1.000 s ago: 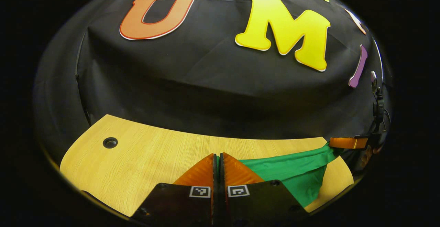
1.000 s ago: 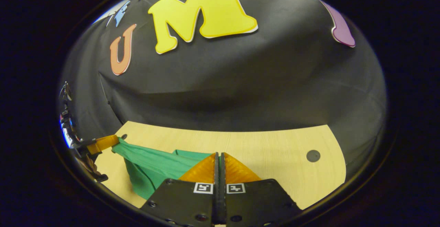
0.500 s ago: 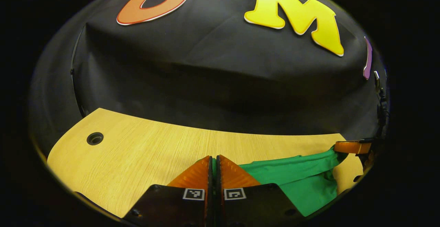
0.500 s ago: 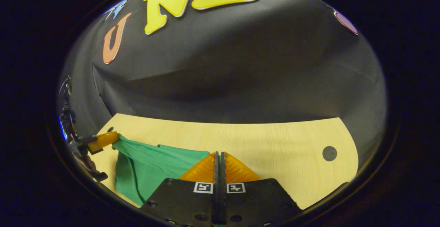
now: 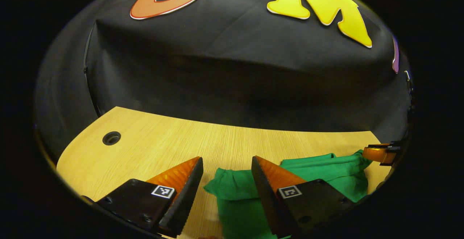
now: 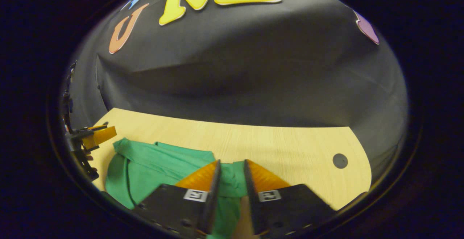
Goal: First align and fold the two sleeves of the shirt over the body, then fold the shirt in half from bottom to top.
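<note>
Jaws apart on both grippers; green shirt (image 5: 319, 168) on table (image 5: 152, 148).

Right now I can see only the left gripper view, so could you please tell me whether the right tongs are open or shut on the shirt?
Observer: In the right gripper view the right tongs are open, with the two fingers apart.
Operator: Thank you. Is there any cloth between them?
Observer: Yes, a fold of the green shirt lies in the gap, on the table.
Operator: And what is on the table to their right?
Observer: A round hole in the tabletop sits there, apart from the shirt.
</note>
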Motion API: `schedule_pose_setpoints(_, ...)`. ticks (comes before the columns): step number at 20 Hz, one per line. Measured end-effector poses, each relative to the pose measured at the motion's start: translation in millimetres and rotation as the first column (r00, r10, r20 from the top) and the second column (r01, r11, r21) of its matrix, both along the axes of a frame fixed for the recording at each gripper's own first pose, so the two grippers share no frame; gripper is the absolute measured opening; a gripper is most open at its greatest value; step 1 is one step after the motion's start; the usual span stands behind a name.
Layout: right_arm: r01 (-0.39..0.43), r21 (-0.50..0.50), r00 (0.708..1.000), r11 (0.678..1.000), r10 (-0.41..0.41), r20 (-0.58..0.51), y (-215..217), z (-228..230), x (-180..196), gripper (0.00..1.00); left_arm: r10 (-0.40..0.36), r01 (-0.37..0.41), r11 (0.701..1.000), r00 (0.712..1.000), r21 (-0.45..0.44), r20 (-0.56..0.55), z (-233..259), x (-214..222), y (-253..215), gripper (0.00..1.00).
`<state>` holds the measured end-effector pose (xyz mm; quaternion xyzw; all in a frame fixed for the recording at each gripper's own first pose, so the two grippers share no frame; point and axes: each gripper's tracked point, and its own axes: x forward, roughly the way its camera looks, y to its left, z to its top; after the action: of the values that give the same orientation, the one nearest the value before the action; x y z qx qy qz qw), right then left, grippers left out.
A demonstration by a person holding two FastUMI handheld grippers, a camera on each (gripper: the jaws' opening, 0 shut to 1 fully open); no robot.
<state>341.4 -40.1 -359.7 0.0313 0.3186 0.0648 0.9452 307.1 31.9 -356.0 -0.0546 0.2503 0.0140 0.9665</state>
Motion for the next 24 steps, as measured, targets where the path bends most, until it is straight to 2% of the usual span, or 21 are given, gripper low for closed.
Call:
schedule_pose_setpoints(1, 0.012, -0.001, 1.000, 1.000, -0.012, 0.013, -1, 11, -5, 0.49, 0.001, -0.001, 1.000, 1.000, 0.009, 0.018, 12, -3, 1, 1.00)
schedule_pose_setpoints(3, 0.027, -0.001, 0.998, 1.000, -0.027, 0.061, -2, 39, -17, 0.89, -0.005, 0.004, 1.000, 0.998, 0.017, 0.062, 40, -12, -1, 1.00)
schedule_pose_setpoints(4, 0.035, -0.003, 0.996, 0.999, -0.035, 0.087, -2, 53, -26, 0.96, -0.004, 0.002, 1.000, 0.996, 0.022, 0.085, 56, -19, -1, 1.00)
schedule_pose_setpoints(7, 0.058, -0.004, 0.985, 0.998, -0.057, 0.165, -2, 107, -63, 0.97, -0.001, -0.003, 1.000, 0.990, 0.028, 0.144, 109, -49, -1, 1.00)
schedule_pose_setpoints(10, 0.073, 0.001, 0.968, 0.997, -0.071, 0.240, 1, 166, -115, 0.96, 0.000, -0.009, 0.999, 0.976, 0.038, 0.216, 173, -95, -5, 1.00)
schedule_pose_setpoints(14, 0.092, -0.007, 0.936, 0.996, -0.084, 0.341, 3, 243, -198, 0.96, -0.019, 0.001, 0.998, 0.957, 0.063, 0.290, 252, -178, -14, 1.00)
schedule_pose_setpoints(15, 0.098, -0.014, 0.925, 0.995, -0.085, 0.369, 4, 261, -219, 0.92, -0.026, 0.003, 0.997, 0.951, 0.074, 0.307, 270, -200, -17, 1.00)
schedule_pose_setpoints(16, 0.101, -0.021, 0.914, 0.995, -0.085, 0.396, 3, 278, -242, 0.96, -0.033, 0.006, 0.997, 0.944, 0.082, 0.327, 286, -220, -21, 1.00)
schedule_pose_setpoints(17, 0.106, -0.022, 0.903, 0.994, -0.087, 0.421, 4, 292, -263, 0.96, -0.040, 0.010, 0.996, 0.938, 0.089, 0.345, 302, -242, -26, 1.00)
schedule_pose_setpoints(18, 0.114, -0.020, 0.891, 0.993, -0.093, 0.445, 5, 306, -284, 0.92, -0.046, 0.014, 0.996, 0.932, 0.092, 0.359, 314, -262, -29, 1.00)
schedule_pose_setpoints(20, 0.124, -0.016, 0.873, 0.992, -0.101, 0.477, 6, 327, -322, 0.92, -0.052, 0.019, 0.996, 0.926, 0.089, 0.375, 332, -298, -37, 1.00)
schedule_pose_setpoints(21, 0.128, -0.017, 0.869, 0.992, -0.104, 0.485, 5, 334, -338, 0.96, -0.053, 0.022, 0.996, 0.924, 0.085, 0.379, 339, -314, -42, 1.00)
schedule_pose_setpoints(23, 0.139, -0.015, 0.860, 0.990, -0.113, 0.497, 5, 346, -365, 0.93, -0.048, 0.025, 0.998, 0.921, 0.065, 0.386, 351, -339, -49, 1.00)
schedule_pose_setpoints(24, 0.145, -0.008, 0.858, 0.989, -0.121, 0.500, 4, 351, -375, 0.95, -0.046, 0.023, 0.998, 0.919, 0.064, 0.391, 358, -350, -51, 1.00)
